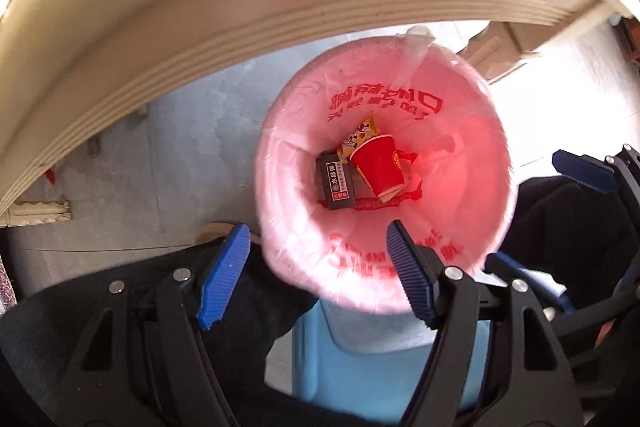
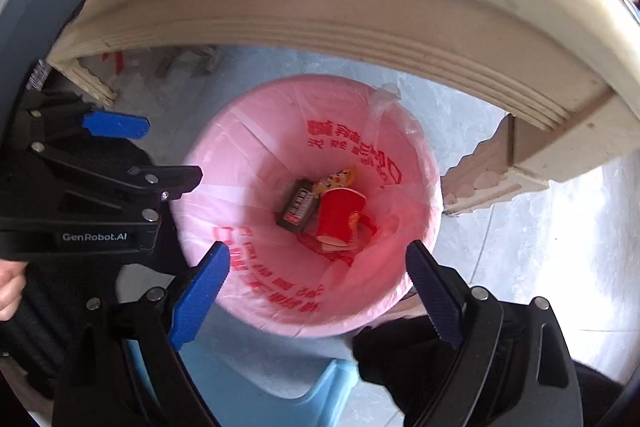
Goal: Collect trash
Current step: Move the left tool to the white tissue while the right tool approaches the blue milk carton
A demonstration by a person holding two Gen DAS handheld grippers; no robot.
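GenRobot.AI lettering on left tool point(image 2: 156, 143); red print on pink bag point(image 2: 256, 147)

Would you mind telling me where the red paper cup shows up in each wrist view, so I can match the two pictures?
Left wrist view: the red paper cup lies on its side at the bottom of the pink bin liner, right of the black box.
Right wrist view: the same cup lies just right of centre, again right of the black box.
Shared landmark: the yellow snack wrapper just above the cup.
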